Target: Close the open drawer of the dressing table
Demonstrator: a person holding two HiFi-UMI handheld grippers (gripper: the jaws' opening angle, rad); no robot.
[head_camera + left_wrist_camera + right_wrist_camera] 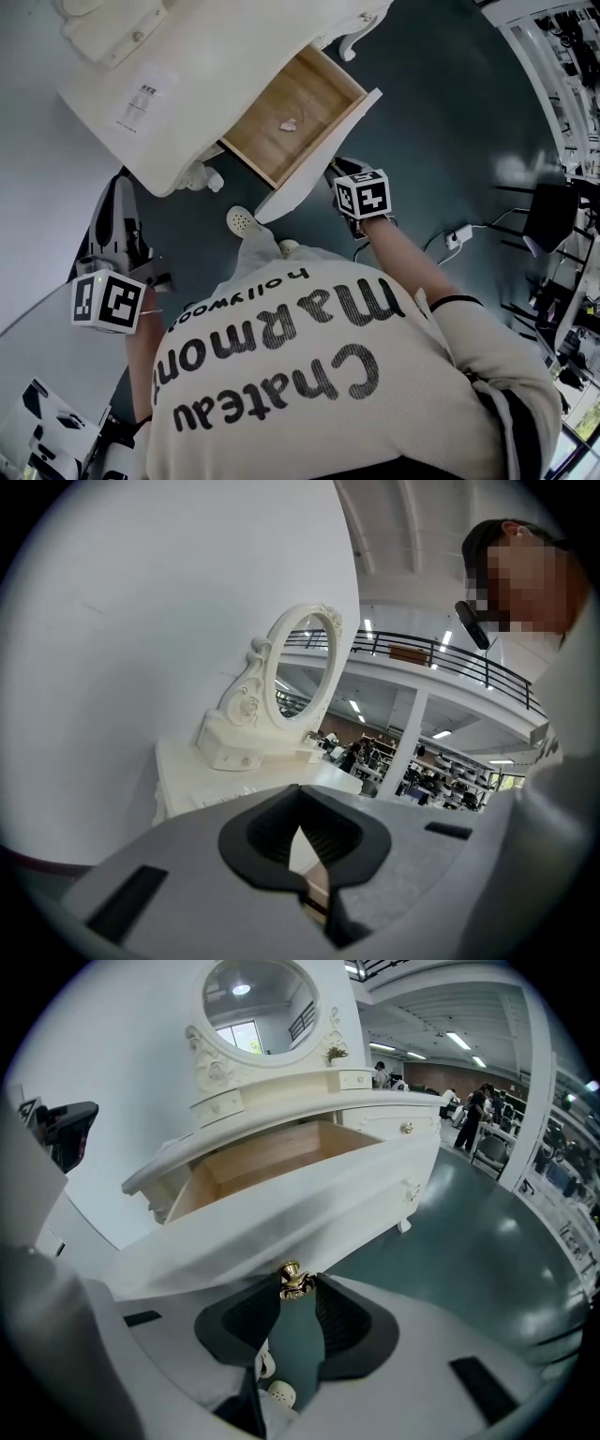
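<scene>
From the head view, we see the white dressing table (187, 66) at the upper left with its drawer (319, 155) pulled well out toward us. The wooden bottom is bare except for one small pale scrap (288, 124). The drawer's long front panel runs from lower left to upper right. Its slide path crosses that line, so closing it means travelling up and left into the table. The right gripper (339, 169) is at the middle of that front, which we judge is the best place to push without skewing the drawer. The left gripper (117, 202) is held off to the side, well apart from the drawer and apparently with no part in the job.

In the left gripper view, the jaws are together at their tips with nothing between them. They point over the tabletop (216, 780) toward the oval mirror (302, 663).

In the right gripper view, the right gripper's (300, 1290) jaws sit on either side of the small brass knob (292, 1281) on the drawer front (281, 1213). The pads seem to pinch it at their very tips. The front stretches across the picture, tilted up to the right, with the open wooden box behind it. We judge the closing push has not yet made headway.
</scene>
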